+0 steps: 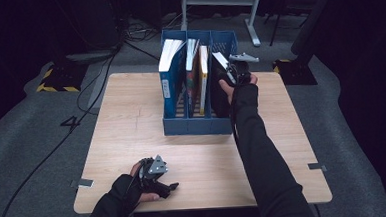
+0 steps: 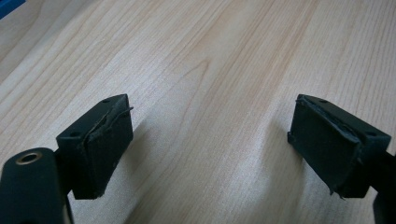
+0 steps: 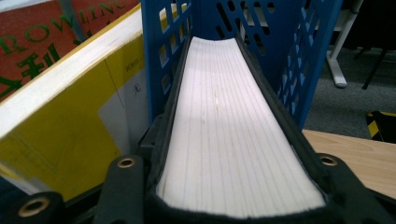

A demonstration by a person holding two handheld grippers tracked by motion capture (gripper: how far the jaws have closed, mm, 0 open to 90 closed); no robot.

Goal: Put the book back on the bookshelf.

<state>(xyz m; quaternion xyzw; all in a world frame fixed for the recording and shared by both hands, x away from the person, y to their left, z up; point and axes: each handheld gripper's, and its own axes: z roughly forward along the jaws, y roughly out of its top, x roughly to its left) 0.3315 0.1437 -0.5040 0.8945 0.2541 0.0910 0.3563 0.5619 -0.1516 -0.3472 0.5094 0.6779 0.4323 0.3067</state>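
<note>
Probably lab: hazard-striped stand bases (image 1: pixel 57 85), floor cables (image 1: pixel 87 86), carpet.

Your wooden table (image 1: pixel 131 121), light grain, sits on grey carpet. On it at approx 12 o'clock, far edge: blue file rack (image 1: pixel 197 124) w/ three slots, books standing inside. At 7 o'clock, near edge, your left gripper (image 1: pixel 157 183) rests on the top, jaws apart.

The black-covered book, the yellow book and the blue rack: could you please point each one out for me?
Black-covered book (image 3: pixel 233 126), right gripper view, on its white page edge.
Yellow book (image 3: pixel 60 135), right gripper view, on its yellow cover.
Blue rack (image 1: pixel 197 126), high view, on its front wall.
</note>
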